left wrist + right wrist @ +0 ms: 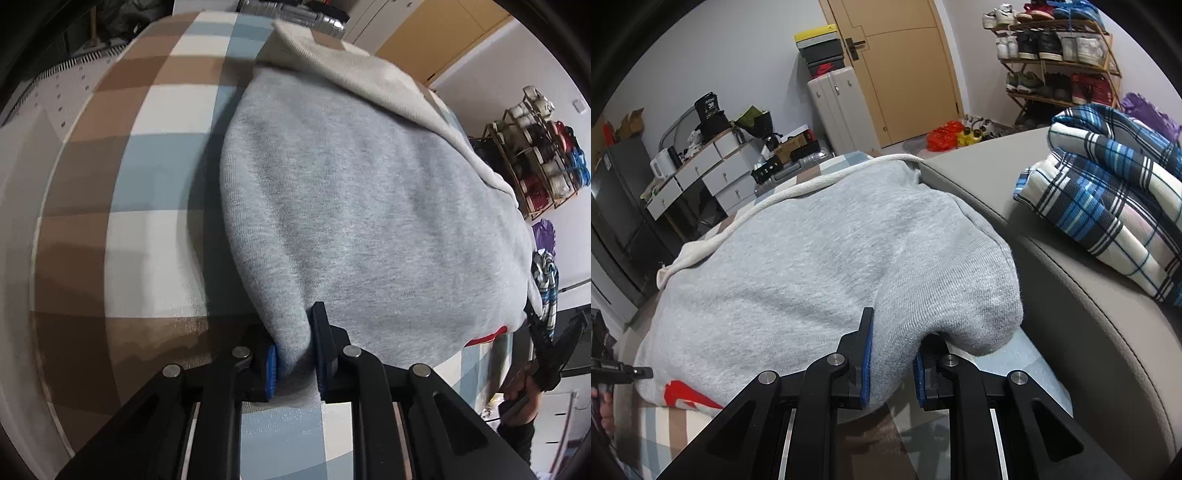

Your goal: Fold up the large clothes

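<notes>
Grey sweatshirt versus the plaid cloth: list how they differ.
The grey sweatshirt is plain grey with a red mark; the plaid cloth has blue, black and white checks. The grey sweatshirt is pinched by the left tool and the right tool; the plaid cloth lies untouched. The sweatshirt is on the checked cover, the plaid cloth on a beige ledge. Both are folded.

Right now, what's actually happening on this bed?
A person is folding a grey sweatshirt on a bed with a checked cover, using a handheld gripper in each hand. The left gripper is shut on one bunched corner of the sweatshirt and the right gripper is shut on another, at the near edge. A cream garment lies under the sweatshirt's far side. A folded blue plaid garment sits apart on the grey padded ledge.
</notes>
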Tool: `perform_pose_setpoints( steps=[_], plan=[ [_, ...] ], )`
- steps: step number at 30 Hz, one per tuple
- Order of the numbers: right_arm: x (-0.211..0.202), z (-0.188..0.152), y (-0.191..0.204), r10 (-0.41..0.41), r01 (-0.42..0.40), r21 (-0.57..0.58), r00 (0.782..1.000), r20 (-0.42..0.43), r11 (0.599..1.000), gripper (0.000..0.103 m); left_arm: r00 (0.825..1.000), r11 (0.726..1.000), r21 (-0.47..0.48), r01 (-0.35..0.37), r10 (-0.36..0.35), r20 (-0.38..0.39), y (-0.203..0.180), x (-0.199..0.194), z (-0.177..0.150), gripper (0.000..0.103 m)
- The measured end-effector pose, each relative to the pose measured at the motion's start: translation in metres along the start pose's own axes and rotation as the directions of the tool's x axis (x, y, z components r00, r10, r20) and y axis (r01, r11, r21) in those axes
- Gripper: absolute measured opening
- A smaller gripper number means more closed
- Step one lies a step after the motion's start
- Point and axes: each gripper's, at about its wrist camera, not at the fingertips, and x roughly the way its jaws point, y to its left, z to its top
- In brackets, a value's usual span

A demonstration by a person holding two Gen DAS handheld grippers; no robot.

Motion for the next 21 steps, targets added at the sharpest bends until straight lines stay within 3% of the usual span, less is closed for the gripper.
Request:
perform_pose_setpoints(
  steps=[3,8,11,16,21],
  plan=[
    [-0.001,-0.001,0.000,-0.002,0.002,-0.006,1.000,0.000,1.000,0.017,0.999,1.000,0.028,-0.014,0.013,0.033,-0.010,-0.005,-0.016,0.007],
    [-0.004,0.002,0.006,-0.036,0.036,-0.057,0.999,-0.001,0.998,0.016,0.996,0.995,-0.047,0.089,-0.087,0.033,-0.003,-0.008,-0.041,0.006],
    [-0.009,0.000,0.010,-0.061,0.064,-0.118,0.998,0.029,0.991,0.016,0.992,0.993,-0.032,0.117,-0.116,0.040,-0.005,-0.013,-0.055,0.006],
    [-0.012,0.003,-0.010,-0.035,0.035,-0.048,0.999,0.009,0.998,0.015,0.980,0.980,-0.028,0.199,-0.198,0.030,-0.014,-0.022,-0.072,0.006],
    [-0.029,-0.001,-0.007,-0.048,0.050,-0.111,0.999,0.025,0.993,0.015,0.967,0.969,0.028,0.245,-0.246,0.059,-0.005,-0.060,-0.093,0.005]
  ],
)
